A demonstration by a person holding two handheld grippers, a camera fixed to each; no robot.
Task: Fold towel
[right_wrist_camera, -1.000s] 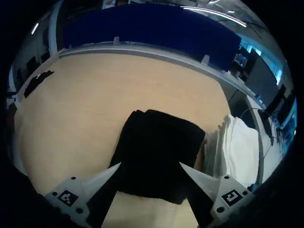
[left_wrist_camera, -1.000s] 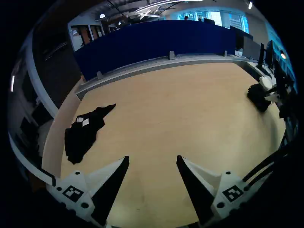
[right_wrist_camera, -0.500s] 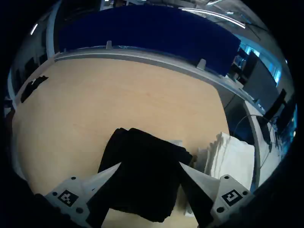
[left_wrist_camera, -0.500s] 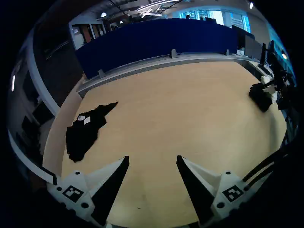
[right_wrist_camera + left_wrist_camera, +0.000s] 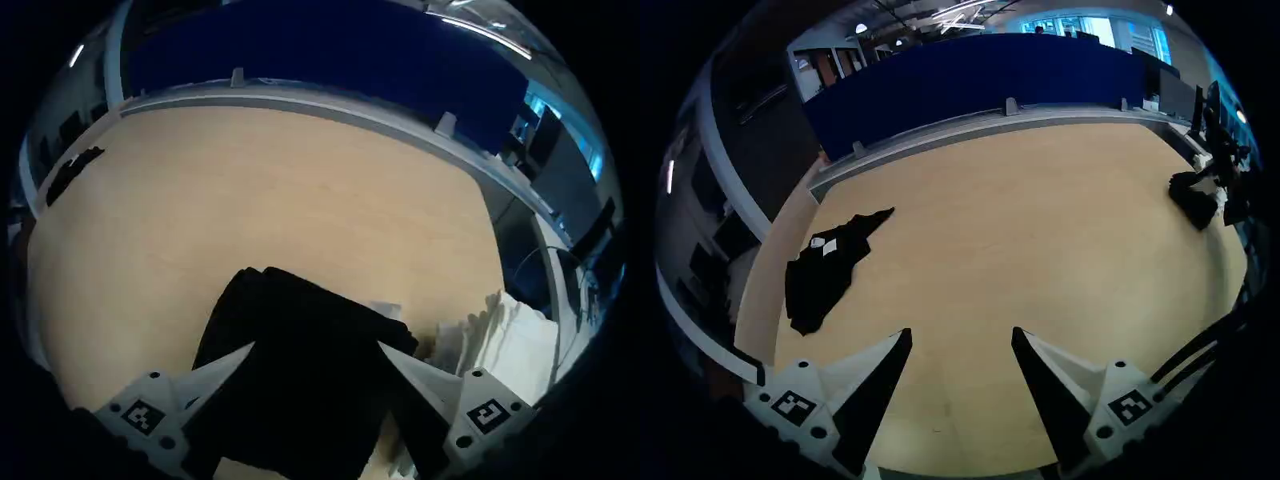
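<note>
Presently in hand: judged to be between towels; one is folded, one is not yet started.
Left gripper (image 5: 960,332): jaws spread wide, nothing between them, bare table (image 5: 1024,224) below.
Right gripper (image 5: 316,348): jaws spread about as wide; folded black towel (image 5: 304,320) lies in and under the gap. Its dark cloth hides the inner finger faces, so cannot tell if either finger touches it.
Folded black towel, place: near right edge of table, just beside stack of white towels (image 5: 512,344). Cannot tell whether it overlaps them.
Crumpled black towel (image 5: 824,272): flat on table at its left side, near the edge, well apart from both grippers. Pale tags show on top.
Key relation: crumpled towel lies ahead and left of the left gripper's jaws. Long axis runs diagonally, near-left to far-right, ending in a narrow point toward the blue partition (image 5: 976,80).
Nearer hand: left, clearly. In the right gripper view the same towel is a small dark patch (image 5: 72,168) at the far left edge.
Next move, judged: left gripper swings left and forward to the near end; right must cross the table.
Risk: bunched cloth hides its corners.
</note>
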